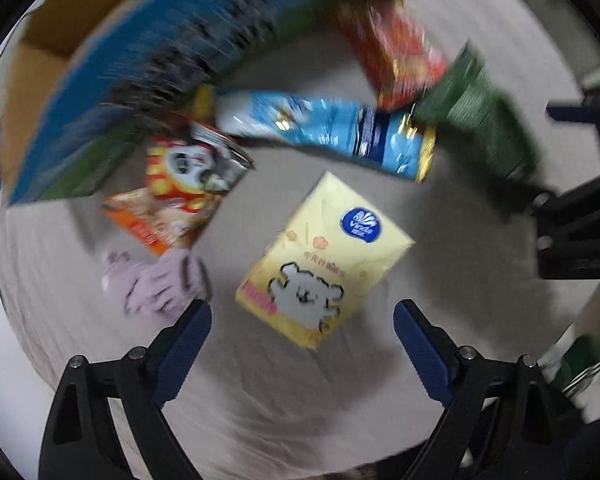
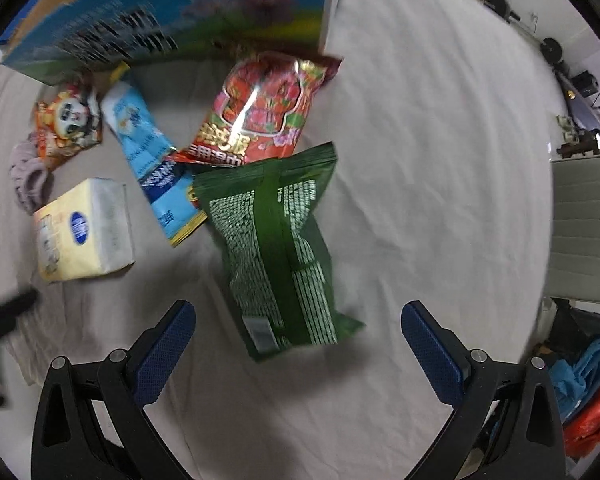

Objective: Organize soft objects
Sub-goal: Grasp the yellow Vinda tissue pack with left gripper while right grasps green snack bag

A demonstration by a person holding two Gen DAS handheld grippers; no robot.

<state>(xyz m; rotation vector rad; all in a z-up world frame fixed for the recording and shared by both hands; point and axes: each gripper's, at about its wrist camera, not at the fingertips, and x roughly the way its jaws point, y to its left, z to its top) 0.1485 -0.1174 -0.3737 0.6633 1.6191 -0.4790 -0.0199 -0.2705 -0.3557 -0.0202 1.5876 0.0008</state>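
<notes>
The box (image 2: 172,12) stands open at the far edge, packets strewn before it. The green bag (image 2: 280,248) lies ahead of the spread right gripper (image 2: 298,320); the tissue pack (image 1: 324,260) ahead of the spread left gripper (image 1: 302,320). Nothing is grasped; each likely must descend and pinch.

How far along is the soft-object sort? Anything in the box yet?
Nothing looks done: the box interior shows only bare cardboard. Nothing is in hand: the left gripper is open over the yellow tissue pack, and the right gripper is open over the green bag. The red bag, blue bag, panda packet and purple cloth remain on the sheet.
</notes>
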